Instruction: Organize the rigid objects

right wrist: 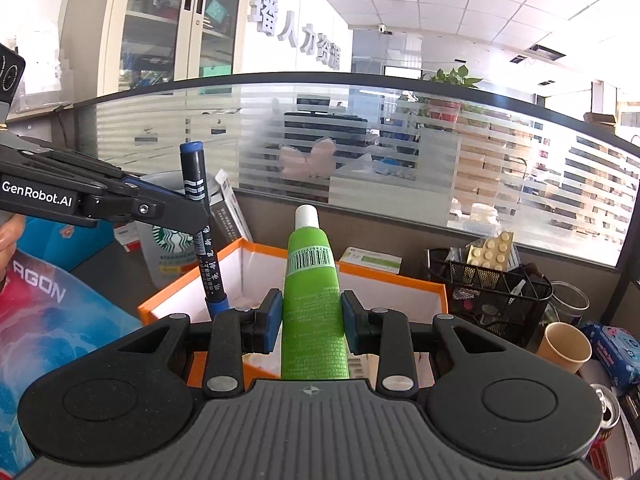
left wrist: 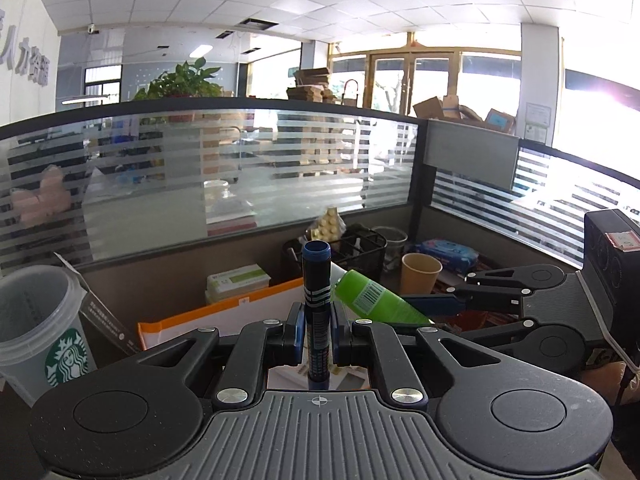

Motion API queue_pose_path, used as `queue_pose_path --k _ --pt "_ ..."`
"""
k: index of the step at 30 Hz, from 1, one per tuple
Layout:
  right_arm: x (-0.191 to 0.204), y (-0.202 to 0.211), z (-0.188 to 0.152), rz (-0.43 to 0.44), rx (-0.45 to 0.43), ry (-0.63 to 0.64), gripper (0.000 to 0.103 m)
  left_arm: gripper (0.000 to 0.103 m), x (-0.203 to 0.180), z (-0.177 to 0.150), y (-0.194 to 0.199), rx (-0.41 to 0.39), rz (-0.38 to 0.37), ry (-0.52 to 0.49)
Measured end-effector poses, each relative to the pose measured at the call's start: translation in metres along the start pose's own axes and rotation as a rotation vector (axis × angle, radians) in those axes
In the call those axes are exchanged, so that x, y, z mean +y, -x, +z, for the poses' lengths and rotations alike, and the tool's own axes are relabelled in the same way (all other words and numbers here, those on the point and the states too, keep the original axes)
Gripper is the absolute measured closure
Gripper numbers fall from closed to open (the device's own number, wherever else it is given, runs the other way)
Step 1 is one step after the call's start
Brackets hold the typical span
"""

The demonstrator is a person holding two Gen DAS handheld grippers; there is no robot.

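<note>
- My left gripper (left wrist: 316, 334) clamps an upright marker (left wrist: 317, 300); my right gripper (right wrist: 310, 322) clamps a green tube (right wrist: 312, 300).
- I'd lower both gently into the orange box (right wrist: 400, 280) ahead of the jaws.

The right gripper (right wrist: 311, 326) clamps a green tube (right wrist: 311, 304) with a white cap between its blue-padded fingers (right wrist: 272, 320), cap pointing away. Beyond the fingers sits an orange-rimmed white box (right wrist: 400, 280). Left of the fingers, the left gripper (right wrist: 192, 210) pinches a blue marker (right wrist: 200, 216) upright over the box. Right of the fingers stand a black mesh organizer (right wrist: 488, 300) and a paper cup (right wrist: 566, 346).
</note>
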State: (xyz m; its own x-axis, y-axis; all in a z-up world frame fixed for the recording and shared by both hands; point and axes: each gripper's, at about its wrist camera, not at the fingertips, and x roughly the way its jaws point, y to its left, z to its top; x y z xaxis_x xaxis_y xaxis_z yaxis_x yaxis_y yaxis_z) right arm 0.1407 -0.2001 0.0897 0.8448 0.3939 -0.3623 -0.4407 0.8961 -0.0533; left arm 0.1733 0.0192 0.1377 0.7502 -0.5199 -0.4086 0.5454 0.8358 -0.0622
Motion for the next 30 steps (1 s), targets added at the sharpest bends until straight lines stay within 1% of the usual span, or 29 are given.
queue_pose_path --k 6,12,19,23,26,30 --pt "-0.007 -0.017 0.009 -0.006 0.009 0.003 0.074 0.092 0.009 0.003 -0.016 0.016 0.007 0.014" --pt "-0.017 -0.042 0.011 -0.009 0.036 -0.008 0.074 0.092 0.028 -0.005 -0.039 0.055 0.010 0.057" --pt "-0.024 -0.075 0.000 -0.006 0.106 -0.018 0.074 0.092 0.050 -0.019 -0.061 0.120 -0.002 0.099" --pt "-0.026 -0.092 -0.007 0.002 0.155 -0.022 0.074 0.091 0.063 -0.028 -0.078 0.175 -0.019 0.123" --pt "-0.026 -0.101 -0.012 0.001 0.179 -0.017 0.074 0.091 0.072 -0.033 -0.088 0.210 -0.048 0.175" --pt "-0.025 -0.110 -0.015 0.002 0.204 -0.008 0.074 0.091 0.079 -0.036 -0.099 0.230 -0.051 0.199"
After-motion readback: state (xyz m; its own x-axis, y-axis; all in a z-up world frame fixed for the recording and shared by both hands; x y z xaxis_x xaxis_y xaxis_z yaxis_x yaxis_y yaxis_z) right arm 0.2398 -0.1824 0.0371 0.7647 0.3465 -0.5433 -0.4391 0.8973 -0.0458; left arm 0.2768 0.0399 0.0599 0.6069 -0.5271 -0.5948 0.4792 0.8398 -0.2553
